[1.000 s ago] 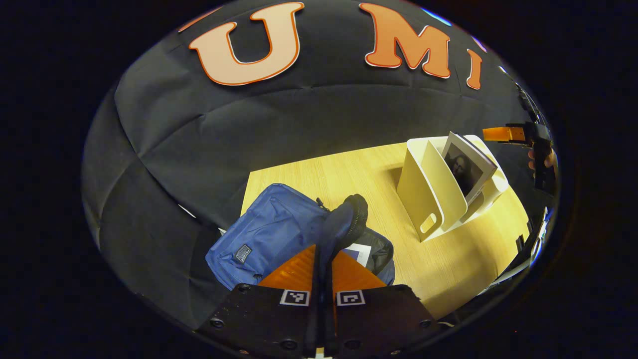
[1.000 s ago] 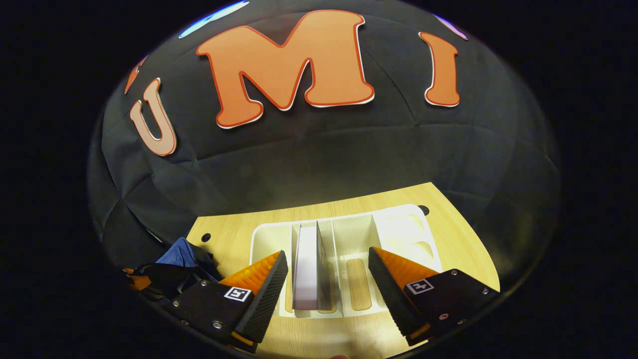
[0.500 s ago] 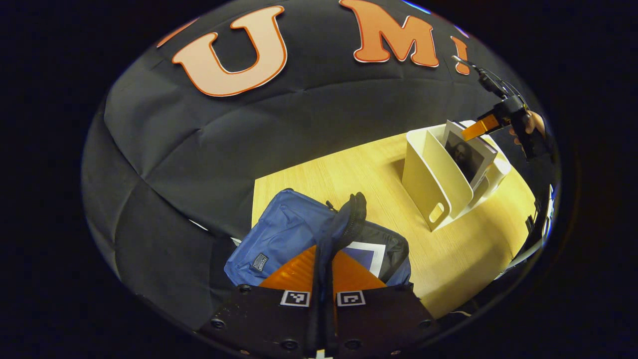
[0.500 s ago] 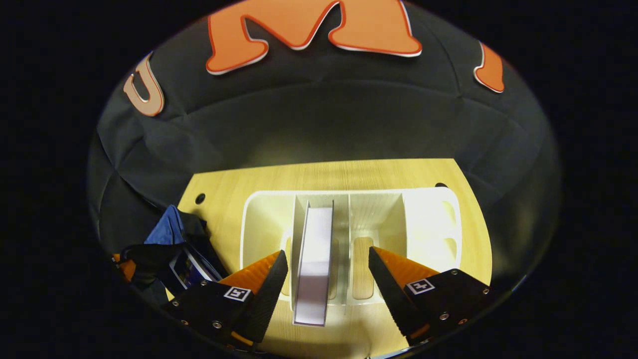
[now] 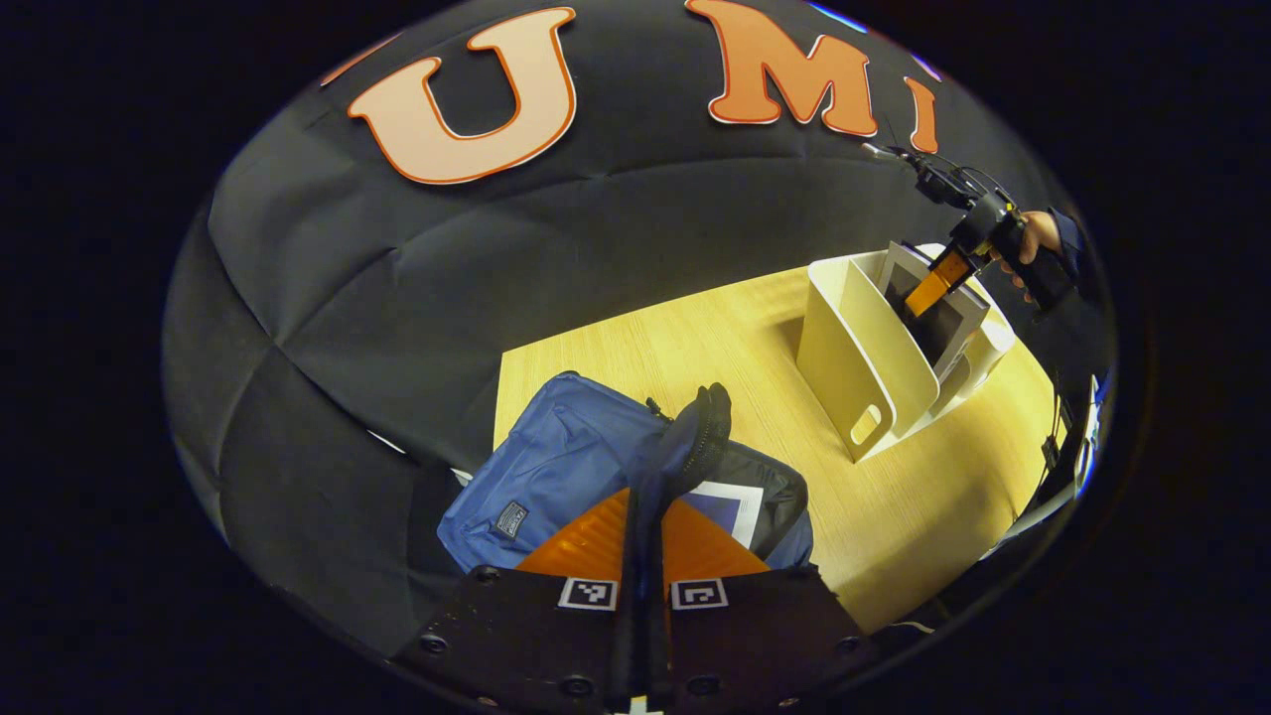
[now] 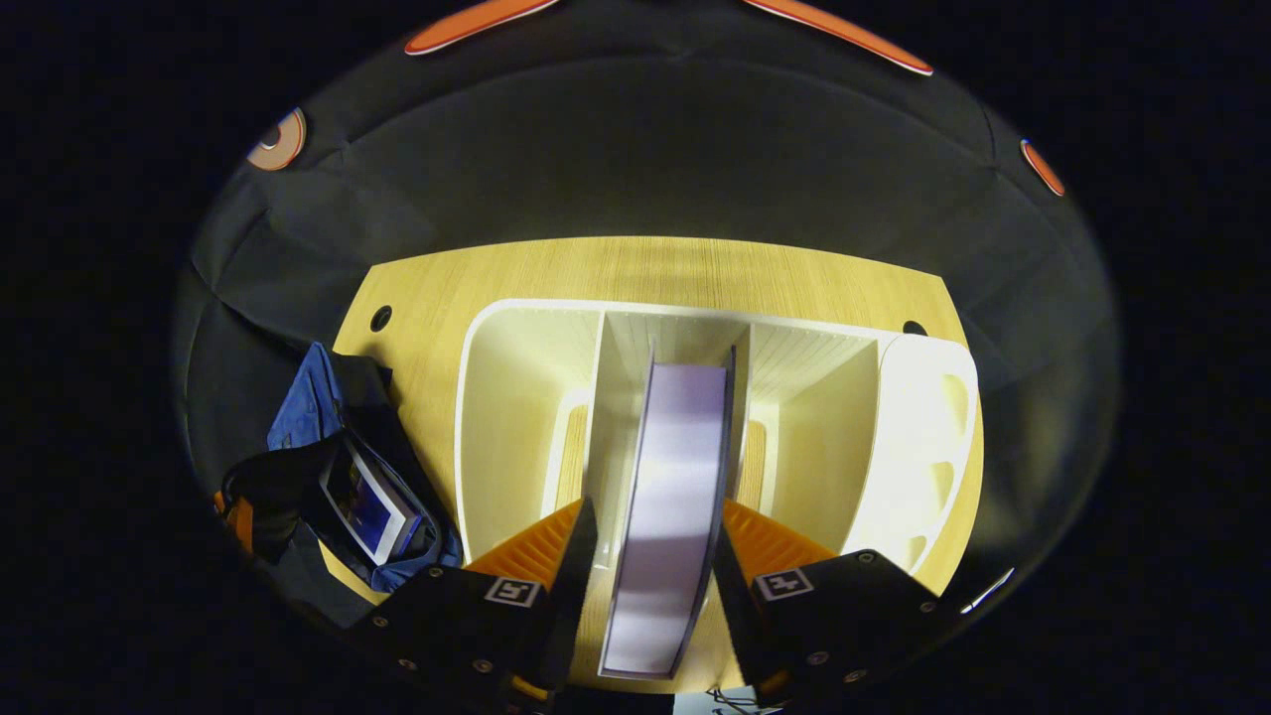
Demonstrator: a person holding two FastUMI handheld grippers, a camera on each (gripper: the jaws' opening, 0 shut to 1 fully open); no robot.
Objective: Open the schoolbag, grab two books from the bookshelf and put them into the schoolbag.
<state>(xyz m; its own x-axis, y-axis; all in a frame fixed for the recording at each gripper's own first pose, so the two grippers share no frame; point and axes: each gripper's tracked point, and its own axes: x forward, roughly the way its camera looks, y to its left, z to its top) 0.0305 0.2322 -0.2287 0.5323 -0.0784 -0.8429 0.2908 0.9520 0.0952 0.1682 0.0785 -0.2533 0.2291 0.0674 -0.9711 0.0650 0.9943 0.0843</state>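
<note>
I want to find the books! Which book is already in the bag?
The blue-covered book lies inside the open schoolbag; the other book stands in the white bookshelf.

Warm overhead light brightens the table (image 6: 645,268); edges fall dim and fisheye-curved.

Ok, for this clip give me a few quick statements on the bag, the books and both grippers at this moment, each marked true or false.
1. The left gripper is clamped on the schoolbag flap, holding it up. True.
2. The schoolbag is zipped shut with nothing inside. False: it gapes open, with a book already inside.
3. The right gripper straddles the book in the rack. True; whether its fingers press on it yet cannot be told.
4. That book stands in the bookshelf's middle slot. True.
5. The bookshelf lies tipped over on the table. False: it stands upright.
</note>
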